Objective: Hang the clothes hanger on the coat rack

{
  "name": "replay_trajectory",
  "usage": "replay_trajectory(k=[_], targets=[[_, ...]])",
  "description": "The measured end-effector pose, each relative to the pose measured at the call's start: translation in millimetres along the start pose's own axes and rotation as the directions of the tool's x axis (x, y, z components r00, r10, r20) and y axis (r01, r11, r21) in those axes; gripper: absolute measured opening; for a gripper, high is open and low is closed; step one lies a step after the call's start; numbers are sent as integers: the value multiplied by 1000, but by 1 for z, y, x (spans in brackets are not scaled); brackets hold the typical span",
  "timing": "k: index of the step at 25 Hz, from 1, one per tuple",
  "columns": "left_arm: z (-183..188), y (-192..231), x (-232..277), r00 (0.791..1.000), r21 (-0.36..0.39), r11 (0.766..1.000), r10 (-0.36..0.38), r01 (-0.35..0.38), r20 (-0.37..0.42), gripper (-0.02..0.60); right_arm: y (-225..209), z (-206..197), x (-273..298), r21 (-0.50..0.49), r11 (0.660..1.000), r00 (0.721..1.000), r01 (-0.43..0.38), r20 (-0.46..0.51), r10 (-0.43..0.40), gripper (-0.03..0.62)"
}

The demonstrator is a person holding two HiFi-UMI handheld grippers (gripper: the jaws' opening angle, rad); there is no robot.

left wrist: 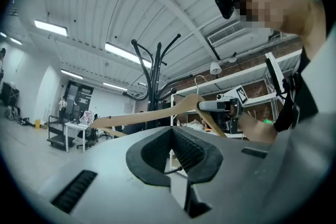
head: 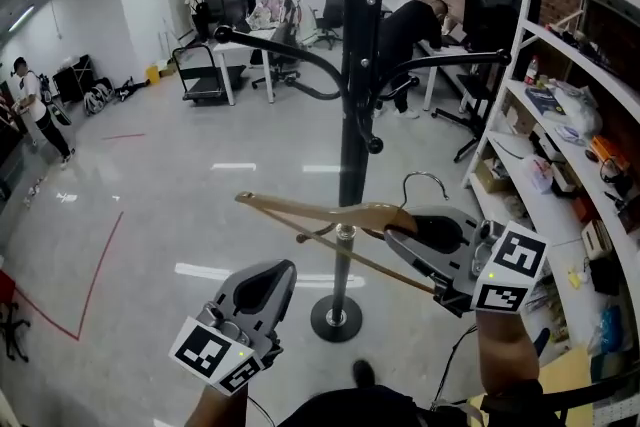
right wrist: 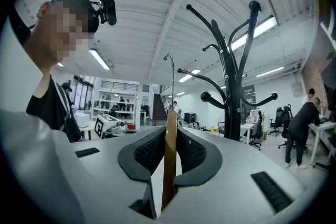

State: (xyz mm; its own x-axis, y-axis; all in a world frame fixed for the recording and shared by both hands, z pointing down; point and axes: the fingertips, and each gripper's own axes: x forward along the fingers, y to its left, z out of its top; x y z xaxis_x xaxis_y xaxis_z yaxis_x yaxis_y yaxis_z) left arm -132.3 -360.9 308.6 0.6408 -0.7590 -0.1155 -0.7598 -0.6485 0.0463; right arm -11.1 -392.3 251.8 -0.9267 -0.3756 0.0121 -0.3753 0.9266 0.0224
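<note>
A black coat rack (head: 352,115) with curved arms stands straight ahead on a round base (head: 337,318). My right gripper (head: 393,228) is shut on a wooden clothes hanger (head: 318,213) close to its metal hook (head: 425,181), holding it across the front of the pole. In the right gripper view the hanger (right wrist: 169,160) sits edge-on between the pads, its hook (right wrist: 169,60) upright, and the rack (right wrist: 231,76) rises to the right. My left gripper (head: 284,269) hangs lower left, shut and empty. From the left gripper view, the hanger (left wrist: 157,112) and right gripper (left wrist: 227,105) show beyond its closed pads.
White shelving (head: 560,115) packed with items runs along the right, close to the rack. Desks, office chairs and people fill the back of the room (head: 280,25). A red tape line (head: 95,275) marks the grey floor at left.
</note>
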Motion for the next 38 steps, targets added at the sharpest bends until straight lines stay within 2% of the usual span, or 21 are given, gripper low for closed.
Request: replay_trajectory(k=[3,6,13,20,29,34,38], targets=[[18,5,16,1000,53,999,4,-5,22,0,-8,5,17,-47,991,992,-122,-23,121,57],[27,9,31,1000,81,997,6,-9,30,0,-15,5,34,-64,972,973,-226,-55,223,57],[38,17,48,997,103,994,29,-37,76,0,-35,-9,60,-15,924,922,-381,-86,378,57],[28,36,69,997,88,994,68,-71,38,0,-56,-31,76,-3,896,890,-444,-122,440,57],[15,37,91,998,72,996,61,-62,13,0,-84,-43,79,37,876,871,-480,-95,482,57],[7,42,98,998,57,996,69,-69,-2,0,-90,-51,84,29,859,854,-511,-96,511,57],[5,45,102,997,40,996,75,-75,-1,0,-97,-59,88,26,860,853,-510,-110,510,57]])
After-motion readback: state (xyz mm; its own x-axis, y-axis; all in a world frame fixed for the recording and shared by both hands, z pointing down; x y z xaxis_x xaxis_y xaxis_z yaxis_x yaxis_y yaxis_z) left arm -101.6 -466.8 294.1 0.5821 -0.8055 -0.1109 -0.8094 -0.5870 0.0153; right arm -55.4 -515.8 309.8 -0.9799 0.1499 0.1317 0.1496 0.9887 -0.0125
